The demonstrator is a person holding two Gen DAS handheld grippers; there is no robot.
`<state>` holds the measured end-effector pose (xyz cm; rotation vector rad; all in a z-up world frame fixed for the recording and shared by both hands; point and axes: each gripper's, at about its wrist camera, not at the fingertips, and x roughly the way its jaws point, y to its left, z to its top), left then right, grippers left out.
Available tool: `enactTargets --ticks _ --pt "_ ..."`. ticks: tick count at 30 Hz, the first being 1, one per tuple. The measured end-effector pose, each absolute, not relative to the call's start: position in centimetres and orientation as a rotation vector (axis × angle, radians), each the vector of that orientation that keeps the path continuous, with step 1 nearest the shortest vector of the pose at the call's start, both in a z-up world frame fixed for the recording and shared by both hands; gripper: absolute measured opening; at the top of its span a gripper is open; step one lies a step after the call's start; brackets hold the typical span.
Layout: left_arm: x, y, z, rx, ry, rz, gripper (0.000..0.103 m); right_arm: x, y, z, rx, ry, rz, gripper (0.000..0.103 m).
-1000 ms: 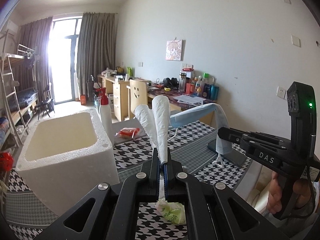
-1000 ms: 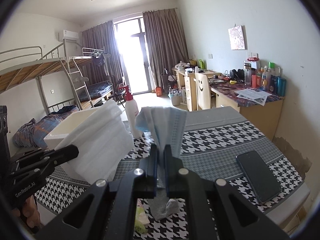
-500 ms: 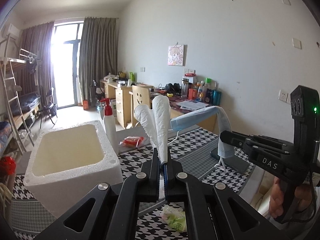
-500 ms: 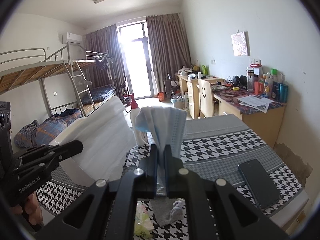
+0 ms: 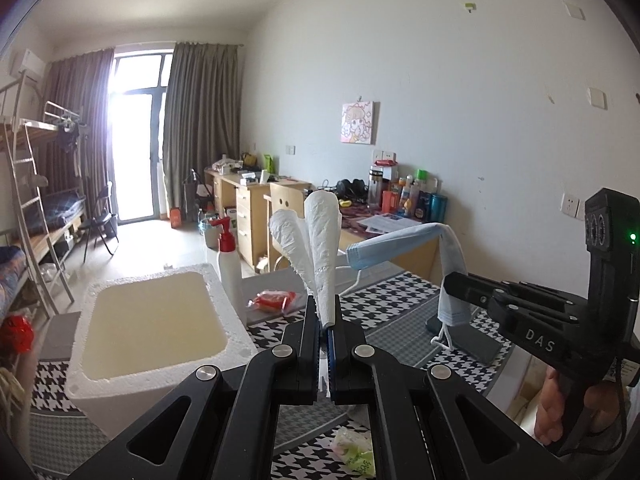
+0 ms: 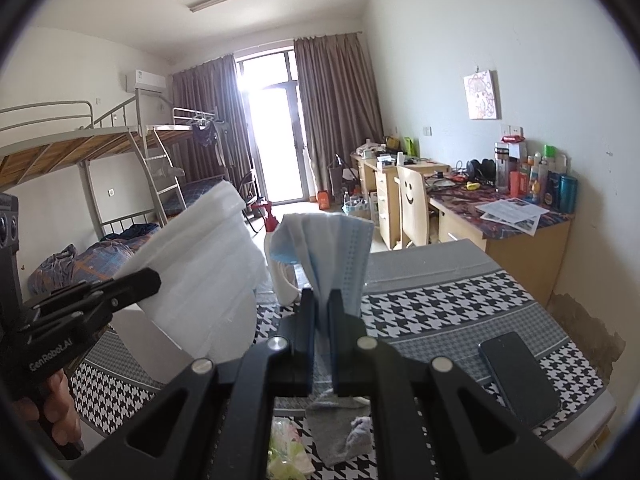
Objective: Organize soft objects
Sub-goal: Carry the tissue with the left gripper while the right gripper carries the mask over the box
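Observation:
My left gripper (image 5: 325, 312) is shut on a white folded paper towel (image 5: 320, 240) that stands up from its jaws, held above the table. The towel also shows in the right wrist view (image 6: 204, 276) as a broad white sheet. My right gripper (image 6: 321, 300) is shut on a blue face mask (image 6: 332, 248); in the left wrist view the mask (image 5: 404, 244) drapes over the right gripper's fingers (image 5: 480, 296). A white foam box (image 5: 152, 328), open and empty, stands on the table to the left of both grippers.
A white pump bottle (image 5: 230, 268) with a red top stands behind the box, beside a red packet (image 5: 274, 300). A dark phone (image 6: 518, 376) lies at the table's right. A grey cloth (image 6: 344, 428) and a green-white wrapper (image 5: 354, 454) lie on the houndstooth tablecloth (image 6: 432, 308) under the grippers.
Both grippers have risen and pulled back a little with their loads, so more of the foam box's inside and the table shows. Their grips are unchanged.

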<state>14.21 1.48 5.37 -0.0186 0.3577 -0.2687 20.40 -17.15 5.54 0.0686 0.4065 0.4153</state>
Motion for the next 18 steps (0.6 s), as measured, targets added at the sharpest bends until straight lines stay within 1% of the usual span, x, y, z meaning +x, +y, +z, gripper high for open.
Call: enactTargets --ticks 18 --pt "15.4 2.6 7.0 -0.011 0.326 -0.227 0.003 21.5 -16.1 6.6 0.084 0.387 0.421 0.008"
